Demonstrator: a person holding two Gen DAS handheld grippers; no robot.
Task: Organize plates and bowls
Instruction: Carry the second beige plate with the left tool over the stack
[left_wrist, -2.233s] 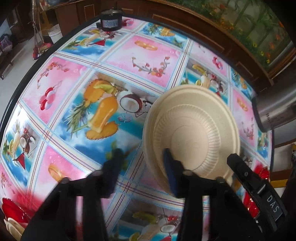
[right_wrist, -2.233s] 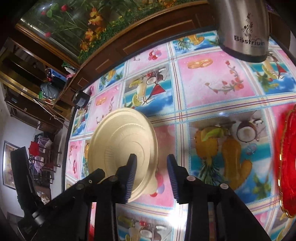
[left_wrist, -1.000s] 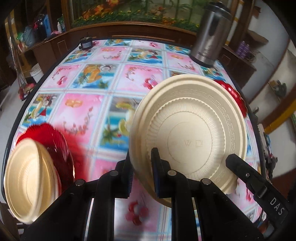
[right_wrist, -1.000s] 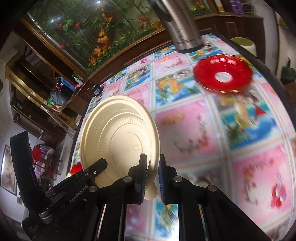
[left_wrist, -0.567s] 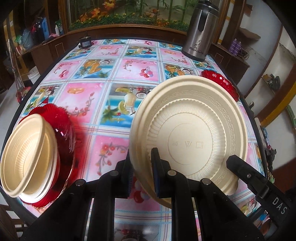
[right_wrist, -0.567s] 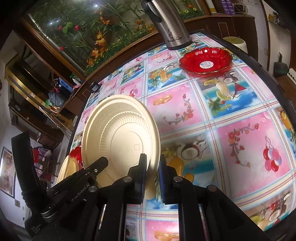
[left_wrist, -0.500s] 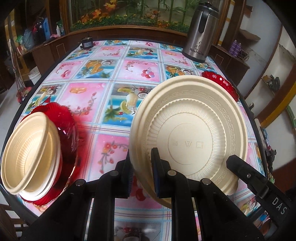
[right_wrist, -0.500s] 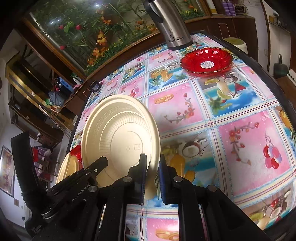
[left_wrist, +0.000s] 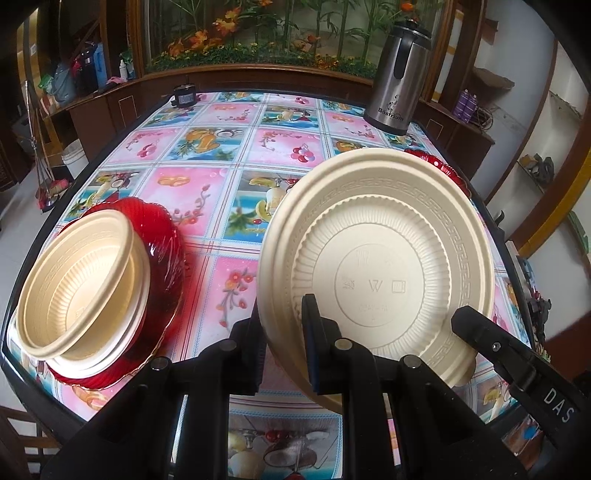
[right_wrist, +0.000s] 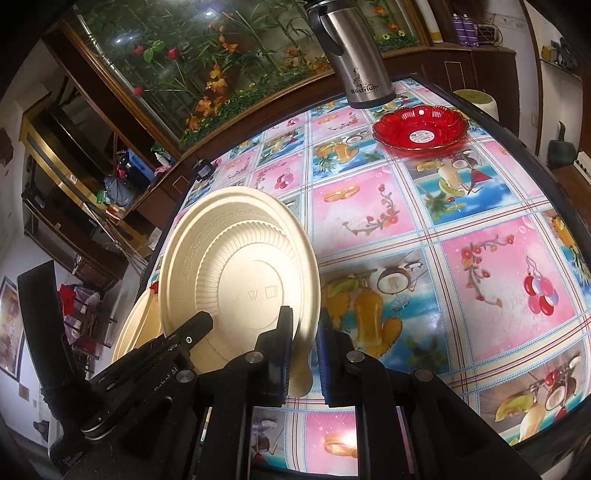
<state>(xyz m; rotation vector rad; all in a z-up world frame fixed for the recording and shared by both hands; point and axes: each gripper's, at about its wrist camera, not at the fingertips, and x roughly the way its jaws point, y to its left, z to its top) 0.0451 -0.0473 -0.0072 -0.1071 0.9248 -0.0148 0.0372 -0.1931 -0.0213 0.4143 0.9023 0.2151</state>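
A cream plate (left_wrist: 380, 266) is held up off the table, its underside facing both cameras; it also shows in the right wrist view (right_wrist: 236, 280). My left gripper (left_wrist: 282, 328) is shut on its left rim. My right gripper (right_wrist: 304, 339) is shut on its right rim. At the near left, two stacked cream bowls (left_wrist: 81, 284) sit in a red glass dish (left_wrist: 166, 240). A second red glass dish (right_wrist: 421, 127) stands alone at the far right, partly hidden by the plate in the left wrist view (left_wrist: 439, 164).
A steel thermos (left_wrist: 399, 77) stands at the table's far right corner, also in the right wrist view (right_wrist: 354, 55). A small dark device (left_wrist: 184, 96) sits at the far left edge. A fruit-patterned cloth (right_wrist: 461, 229) covers the table; wooden cabinets surround it.
Both grippers closed on the cream plate and lifted it off the table, pulling back toward the near edge. Over the last half second the views barely shift.
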